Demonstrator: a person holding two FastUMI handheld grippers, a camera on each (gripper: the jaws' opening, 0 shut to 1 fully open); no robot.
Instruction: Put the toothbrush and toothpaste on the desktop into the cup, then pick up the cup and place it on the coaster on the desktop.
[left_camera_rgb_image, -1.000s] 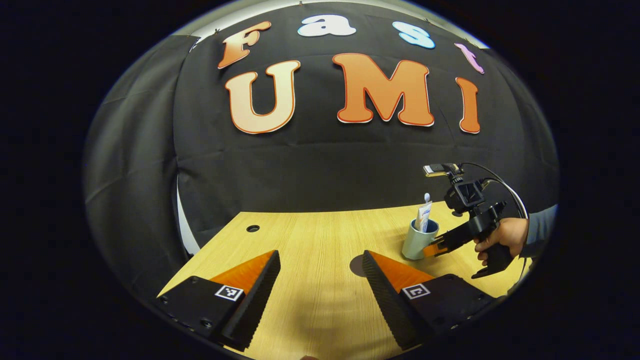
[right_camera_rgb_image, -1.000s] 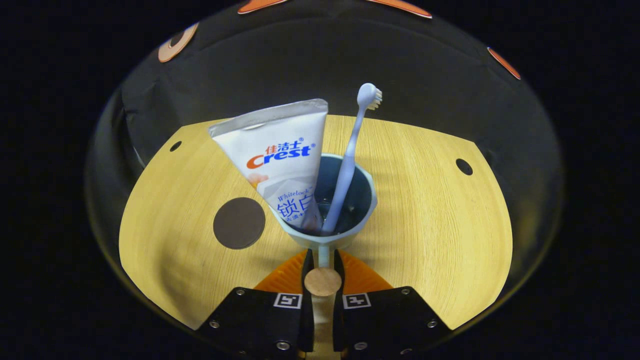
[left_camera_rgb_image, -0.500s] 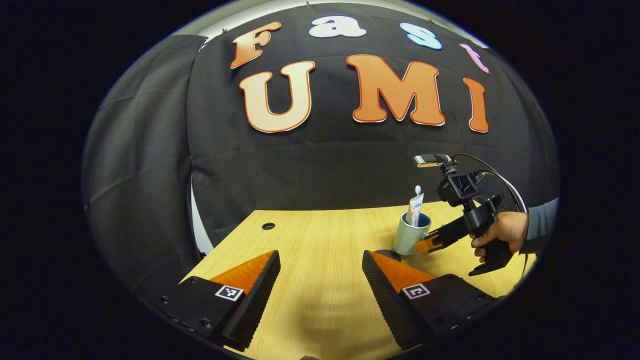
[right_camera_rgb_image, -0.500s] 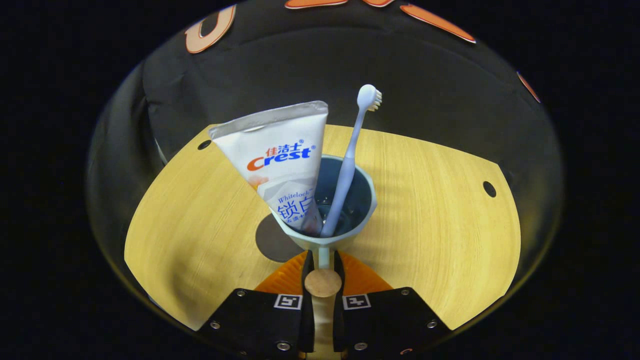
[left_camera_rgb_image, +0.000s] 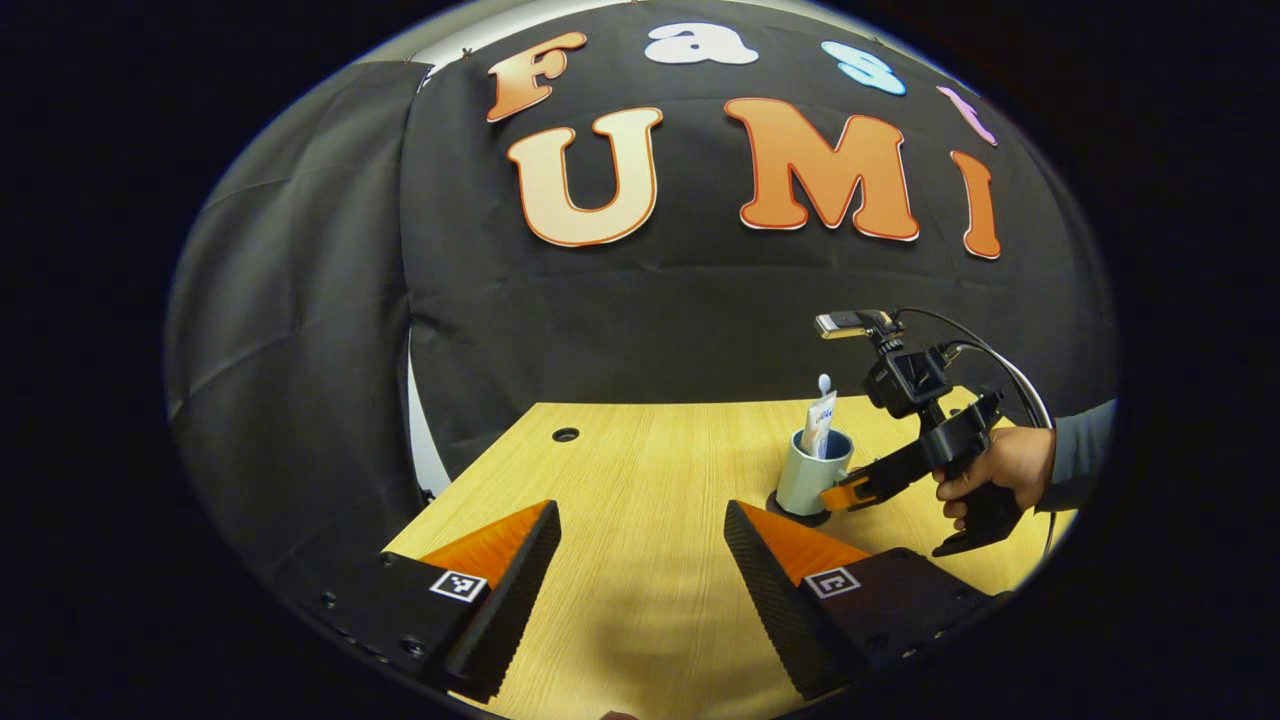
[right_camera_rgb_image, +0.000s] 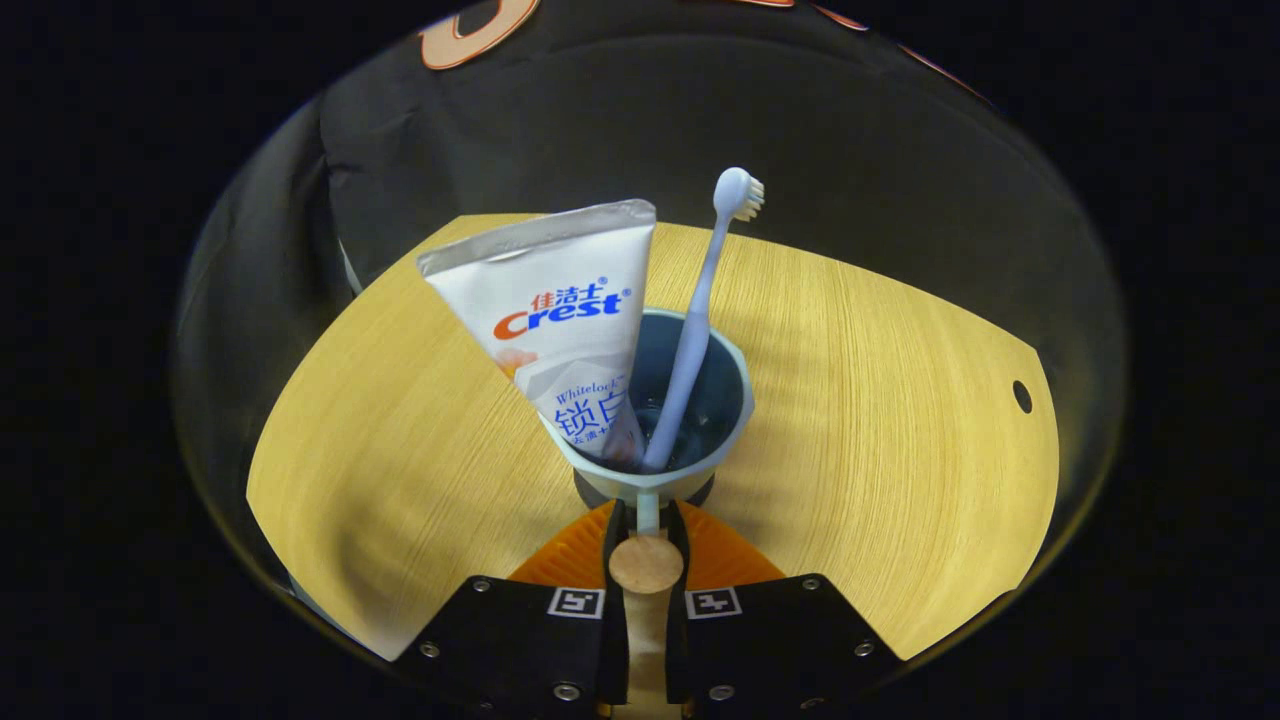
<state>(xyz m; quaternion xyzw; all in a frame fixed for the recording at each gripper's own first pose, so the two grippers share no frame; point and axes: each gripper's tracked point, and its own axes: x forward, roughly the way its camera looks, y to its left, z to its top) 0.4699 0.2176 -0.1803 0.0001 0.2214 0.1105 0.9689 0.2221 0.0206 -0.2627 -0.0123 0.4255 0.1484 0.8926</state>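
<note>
Now: right gripper (right_camera_rgb_image: 646, 520) fingers clamp cup (right_camera_rgb_image: 660, 480) handle | cup seemingly over coaster (left_camera_rgb_image: 800, 515) | left gripper (left_camera_rgb_image: 640, 560) wide, empty

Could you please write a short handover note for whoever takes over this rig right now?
Right tool: shut on the cup's handle, held by a hand.
Left tool: open, holding nothing, above the desktop.
Cup: holds the toothpaste and the toothbrush, both upright. It is over the dark coaster, whose edge peeks out beneath its base; whether it rests on it or hovers just above, I cannot tell.
Done: both items in the cup, cup carried to the coaster.
Left: confirm the cup is seated, open the right tool, withdraw.
</note>
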